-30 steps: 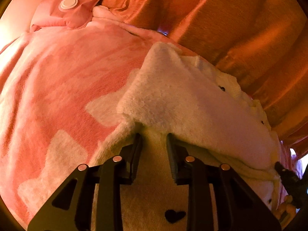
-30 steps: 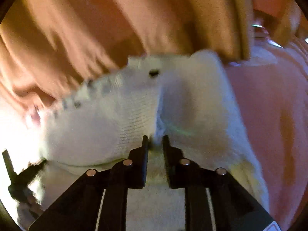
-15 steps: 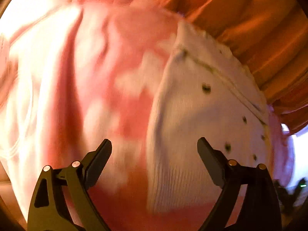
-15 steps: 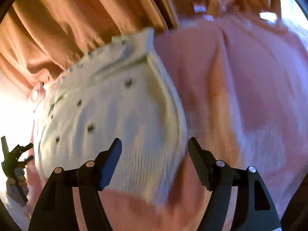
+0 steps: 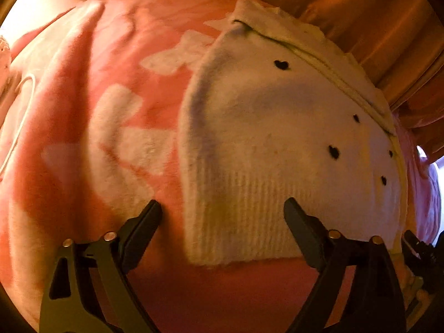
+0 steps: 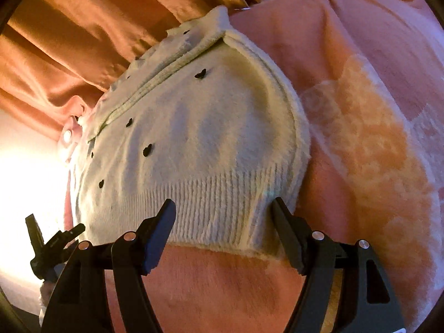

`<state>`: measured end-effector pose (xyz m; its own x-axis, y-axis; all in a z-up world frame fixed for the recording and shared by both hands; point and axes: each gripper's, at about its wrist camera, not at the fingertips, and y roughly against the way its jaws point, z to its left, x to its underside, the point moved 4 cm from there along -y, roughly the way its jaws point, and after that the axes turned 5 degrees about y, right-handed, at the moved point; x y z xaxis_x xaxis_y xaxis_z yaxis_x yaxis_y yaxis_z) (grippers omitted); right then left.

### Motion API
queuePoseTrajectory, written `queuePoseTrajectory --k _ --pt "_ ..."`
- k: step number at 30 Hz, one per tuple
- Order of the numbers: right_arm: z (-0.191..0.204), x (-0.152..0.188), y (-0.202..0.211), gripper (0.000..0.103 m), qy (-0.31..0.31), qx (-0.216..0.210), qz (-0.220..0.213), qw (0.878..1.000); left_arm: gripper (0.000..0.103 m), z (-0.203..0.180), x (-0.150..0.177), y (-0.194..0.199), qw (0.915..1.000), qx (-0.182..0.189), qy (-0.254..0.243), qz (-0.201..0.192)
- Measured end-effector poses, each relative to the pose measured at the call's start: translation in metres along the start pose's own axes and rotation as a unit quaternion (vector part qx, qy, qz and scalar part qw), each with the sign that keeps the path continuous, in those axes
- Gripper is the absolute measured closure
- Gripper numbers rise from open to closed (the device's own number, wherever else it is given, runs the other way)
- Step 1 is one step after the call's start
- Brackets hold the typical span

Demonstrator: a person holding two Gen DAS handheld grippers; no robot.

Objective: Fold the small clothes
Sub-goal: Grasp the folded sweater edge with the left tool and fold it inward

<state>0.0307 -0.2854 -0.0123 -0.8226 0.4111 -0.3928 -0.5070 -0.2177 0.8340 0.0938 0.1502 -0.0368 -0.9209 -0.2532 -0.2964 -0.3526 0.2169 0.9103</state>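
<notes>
A small white knit sweater (image 5: pixel 277 144) with black heart dots lies folded flat on a pink and white fleece blanket (image 5: pixel 91 127). Its ribbed hem faces me. It also shows in the right wrist view (image 6: pixel 199 149). My left gripper (image 5: pixel 222 216) is open and empty, just above the hem's left corner. My right gripper (image 6: pixel 222 216) is open and empty, just above the hem's right corner. The other gripper shows at the edge of each view, the right one (image 5: pixel 421 252) and the left one (image 6: pixel 52 241).
The blanket (image 6: pixel 374 138) covers the surface on all sides of the sweater. An orange curtain (image 5: pixel 360 14) hangs close behind it and shows in the right wrist view (image 6: pixel 83 41). A pink item with a round white button (image 6: pixel 69 136) lies at the far left.
Both grippers were shut on the sweater's fabric a second ago. They let go, opened wide and drew back. The sweater now lies folded flat on the blanket.
</notes>
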Motion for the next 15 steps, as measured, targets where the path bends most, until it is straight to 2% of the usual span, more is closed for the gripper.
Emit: queuePoseTrajectory --k 1,2,3,4,6,7,12,15 --pt "0.002 -0.001 -0.001 0.047 0.003 -0.002 0.001 1.0 0.035 -0.001 -0.001 0.0 1.0 -0.001 0.0 -0.002" --pt "0.002 0.0 -0.002 0.068 0.004 -0.005 0.0 1.0 0.042 -0.005 -0.001 -0.001 1.0 0.007 -0.002 0.0" --pt "0.004 -0.001 -0.002 0.082 0.003 -0.012 -0.001 1.0 0.053 -0.006 -0.002 0.0 1.0 0.009 -0.002 0.003" --pt "0.005 -0.001 -0.003 0.102 0.001 -0.022 0.0 1.0 0.07 -0.007 -0.004 0.0 0.9999 0.013 -0.002 0.005" --pt "0.009 -0.002 -0.001 0.102 -0.005 -0.043 -0.007 0.999 0.089 -0.011 -0.005 0.001 0.9994 0.031 -0.001 0.018" --pt "0.013 -0.003 0.004 0.102 0.001 -0.045 -0.017 0.999 0.092 -0.011 -0.007 0.005 0.9992 0.037 -0.001 0.017" --pt "0.029 -0.01 0.05 0.103 0.038 -0.042 -0.086 0.995 0.093 -0.013 -0.012 0.045 0.9973 0.073 -0.002 -0.009" --pt "0.022 -0.01 0.065 0.102 0.037 -0.036 -0.082 0.995 0.093 -0.012 -0.009 0.053 0.9974 0.07 -0.009 -0.014"
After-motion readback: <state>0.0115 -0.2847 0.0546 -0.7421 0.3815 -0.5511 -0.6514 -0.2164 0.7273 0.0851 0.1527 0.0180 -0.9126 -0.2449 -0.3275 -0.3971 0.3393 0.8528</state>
